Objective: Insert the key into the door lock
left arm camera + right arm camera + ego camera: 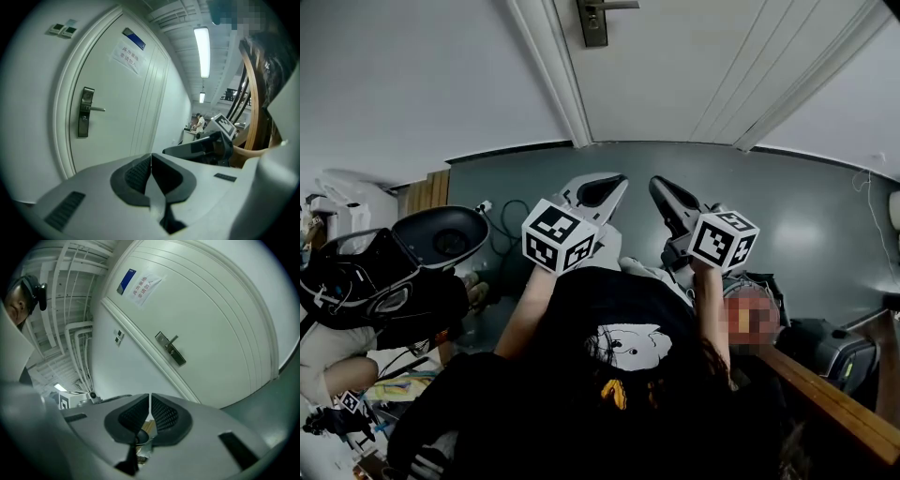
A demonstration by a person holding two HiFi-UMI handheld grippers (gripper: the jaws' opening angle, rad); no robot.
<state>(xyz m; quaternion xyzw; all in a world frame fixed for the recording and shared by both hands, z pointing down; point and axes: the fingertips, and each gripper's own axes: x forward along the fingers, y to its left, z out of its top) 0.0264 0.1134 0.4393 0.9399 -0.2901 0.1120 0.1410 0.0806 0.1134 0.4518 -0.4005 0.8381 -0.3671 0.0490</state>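
The white door (694, 66) stands ahead, and its metal lock plate with lever handle (593, 21) is at the top of the head view. The lock (85, 112) also shows in the left gripper view, and the lock (171, 348) sits well beyond the jaws in the right gripper view. My left gripper (602, 190) is shut with nothing seen between its pads (136, 174). My right gripper (668, 195) is shut on a brass-coloured key (146, 428), of which only a small part shows deep between the pads. Both grippers are held side by side, some way short of the door.
A paper sign (126, 55) is stuck high on the door. Light switches (63, 29) are on the wall left of the frame. A person with a black bag (384, 281) is at the left, and a wooden rail (834, 403) runs at the right. Grey floor (787, 206) lies below.
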